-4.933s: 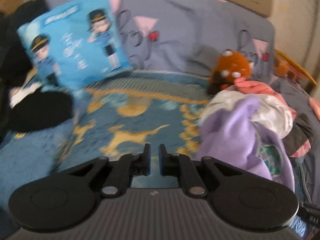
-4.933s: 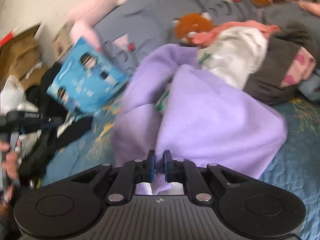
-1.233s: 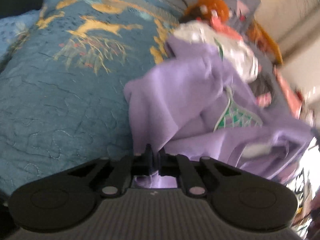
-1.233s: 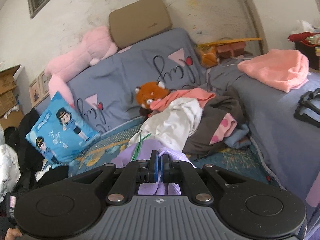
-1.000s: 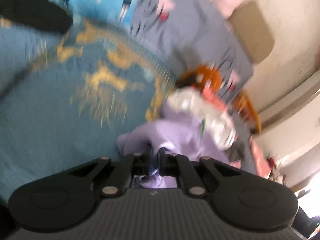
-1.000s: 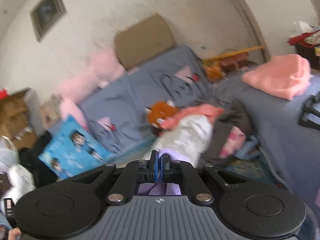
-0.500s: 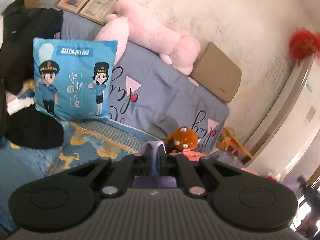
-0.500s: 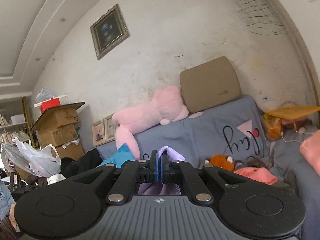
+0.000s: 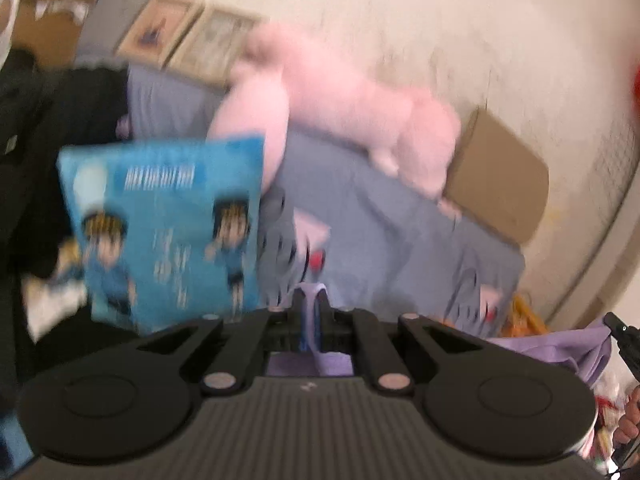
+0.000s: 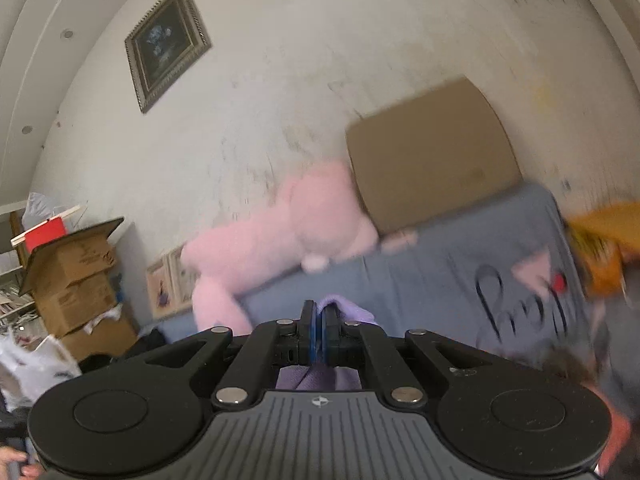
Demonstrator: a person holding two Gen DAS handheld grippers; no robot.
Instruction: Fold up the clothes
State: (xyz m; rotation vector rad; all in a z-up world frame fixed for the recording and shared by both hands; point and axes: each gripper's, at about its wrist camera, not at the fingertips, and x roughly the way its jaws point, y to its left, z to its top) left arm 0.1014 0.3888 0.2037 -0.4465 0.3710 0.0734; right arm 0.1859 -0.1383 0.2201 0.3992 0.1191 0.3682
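Observation:
My left gripper (image 9: pixel 310 304) is shut on an edge of the lilac garment (image 9: pixel 560 346), which stretches away to the right toward the other gripper (image 9: pixel 624 344) at the frame's edge. My right gripper (image 10: pixel 319 316) is shut on another edge of the same lilac garment (image 10: pixel 348 308); a fold of it bulges over the fingertips. Both grippers are raised and point at the back of the bed and the wall, so the hanging body of the garment is mostly hidden below the views.
A blue cartoon cushion (image 9: pixel 164 232) leans at the left of the grey bedspread (image 9: pixel 400 240). A pink plush toy (image 10: pixel 288 236) and a tan pillow (image 10: pixel 432 156) lie against the wall. Cardboard boxes (image 10: pixel 76 276) stand at the left; a framed picture (image 10: pixel 168 40) hangs above.
Both grippers keep hold of the lilac garment. The left view has tilted slightly and blurred with motion. The right view has swung right and closer to the plush toy and tan pillow.

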